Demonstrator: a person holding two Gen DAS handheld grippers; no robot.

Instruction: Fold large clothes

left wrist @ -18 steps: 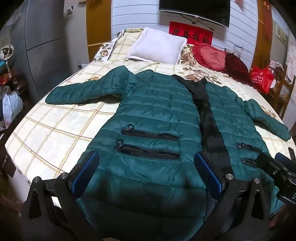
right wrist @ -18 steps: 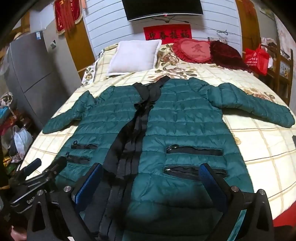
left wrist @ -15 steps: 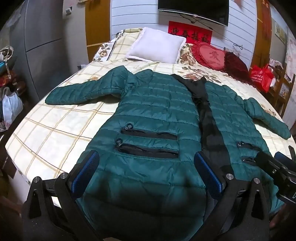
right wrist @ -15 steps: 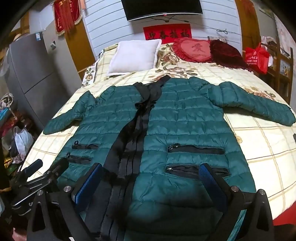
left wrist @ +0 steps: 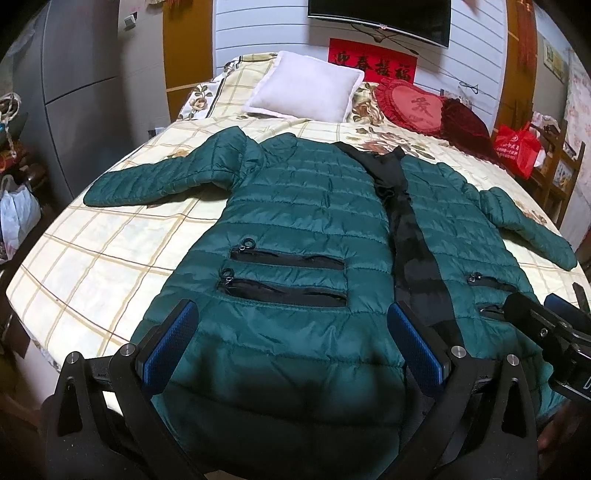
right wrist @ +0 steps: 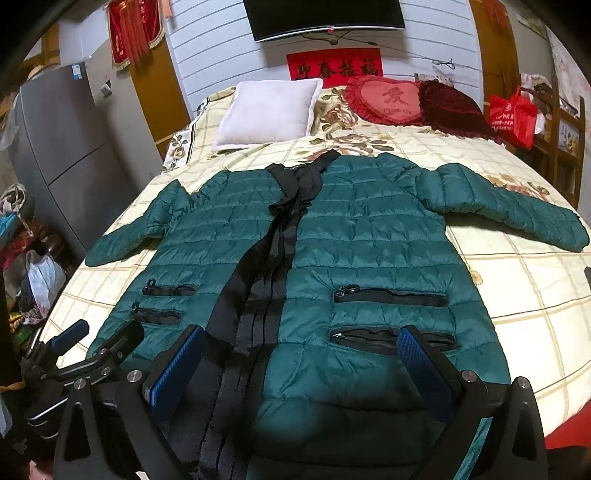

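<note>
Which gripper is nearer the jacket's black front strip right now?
Right. The right gripper straddles the black front strip near the hem; the left gripper sits beside it, over the green panel.

One green quilted coat (left wrist: 303, 206) on one bed (left wrist: 92, 266); two sleeves, both spread out; four zipped pockets, two on each front panel; three cushions at the head: one white pillow (left wrist: 304, 92), one red heart cushion (left wrist: 412, 107), one dark red cushion (left wrist: 467, 125); one wall screen (right wrist: 325, 16); one red bag (right wrist: 511, 114); two grippers, left gripper (left wrist: 291, 341) and right gripper (right wrist: 301, 360).
</note>
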